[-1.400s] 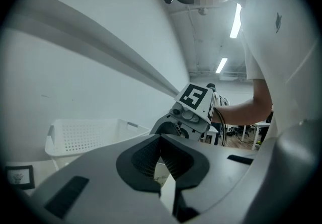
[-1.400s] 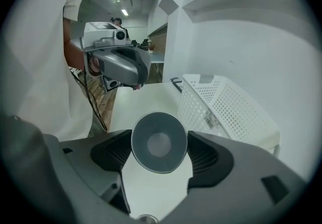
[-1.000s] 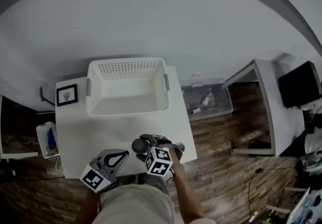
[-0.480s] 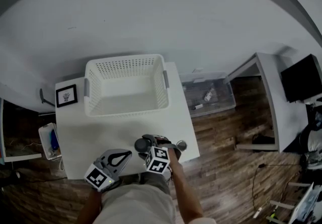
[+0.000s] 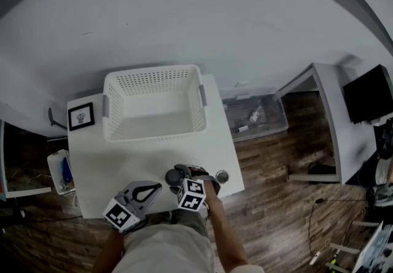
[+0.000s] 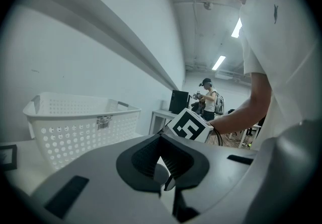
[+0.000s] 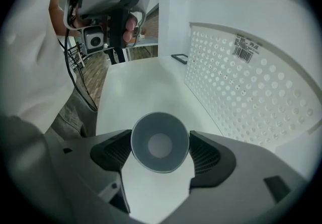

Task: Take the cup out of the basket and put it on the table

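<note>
A small grey cup (image 7: 160, 142) is held between the jaws of my right gripper (image 7: 160, 149), its open mouth facing the camera. In the head view the cup (image 5: 172, 178) and right gripper (image 5: 177, 175) hang over the front part of the white table (image 5: 116, 158). The white perforated basket (image 5: 153, 74) stands at the back of the table with nothing visible inside; it fills the right side of the right gripper view as the basket (image 7: 251, 92). My left gripper (image 5: 150, 189) is beside the front edge, jaws closed on nothing, and its view (image 6: 162, 175) faces the right gripper's marker cube.
A small framed picture (image 5: 81, 116) lies at the table's back left corner. A small round object (image 5: 221, 176) shows near the front right corner. On the wood floor are a clear storage bin (image 5: 252, 118) to the right and a small bin (image 5: 58, 170) to the left. A person (image 6: 207, 98) stands far off.
The head camera has shifted slightly. Both grippers and the cup stay at the same spot by the table's front edge.
</note>
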{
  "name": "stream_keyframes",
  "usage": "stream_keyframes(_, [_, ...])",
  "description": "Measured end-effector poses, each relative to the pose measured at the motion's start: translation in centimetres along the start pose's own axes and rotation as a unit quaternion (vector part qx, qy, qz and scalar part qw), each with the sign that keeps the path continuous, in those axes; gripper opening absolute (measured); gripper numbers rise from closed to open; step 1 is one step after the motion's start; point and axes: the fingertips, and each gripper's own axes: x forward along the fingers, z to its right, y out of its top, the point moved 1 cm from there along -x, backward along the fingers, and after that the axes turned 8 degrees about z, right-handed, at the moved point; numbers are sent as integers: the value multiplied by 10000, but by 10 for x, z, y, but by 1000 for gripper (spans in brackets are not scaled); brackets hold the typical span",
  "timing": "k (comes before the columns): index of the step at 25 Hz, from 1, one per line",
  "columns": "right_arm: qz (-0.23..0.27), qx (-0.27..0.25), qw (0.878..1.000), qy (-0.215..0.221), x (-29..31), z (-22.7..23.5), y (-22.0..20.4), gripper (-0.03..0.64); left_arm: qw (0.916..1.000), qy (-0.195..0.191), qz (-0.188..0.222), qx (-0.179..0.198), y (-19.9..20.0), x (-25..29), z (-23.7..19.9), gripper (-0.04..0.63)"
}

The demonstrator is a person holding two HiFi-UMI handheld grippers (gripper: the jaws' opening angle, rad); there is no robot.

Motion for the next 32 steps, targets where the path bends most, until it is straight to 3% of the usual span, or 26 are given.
stream_keyframes(14, [23,43,10000,81,-2,-4,-1,354,10000,13,15,-41,-2,-2,-1,0])
stream_keyframes(22, [221,8,9991,-371,-40,5,10,353,10000,36,57,6,3,-3,0,0])
stream_keyframes(26, [1092,262,9910,-724,-82,12,41,326,9997,64,209,50,14,-5,0,0])
stream_keyframes(32, [2741,742,9491,-1361,-157,24,93,101,9984,161,550,30,44,-9,2,0])
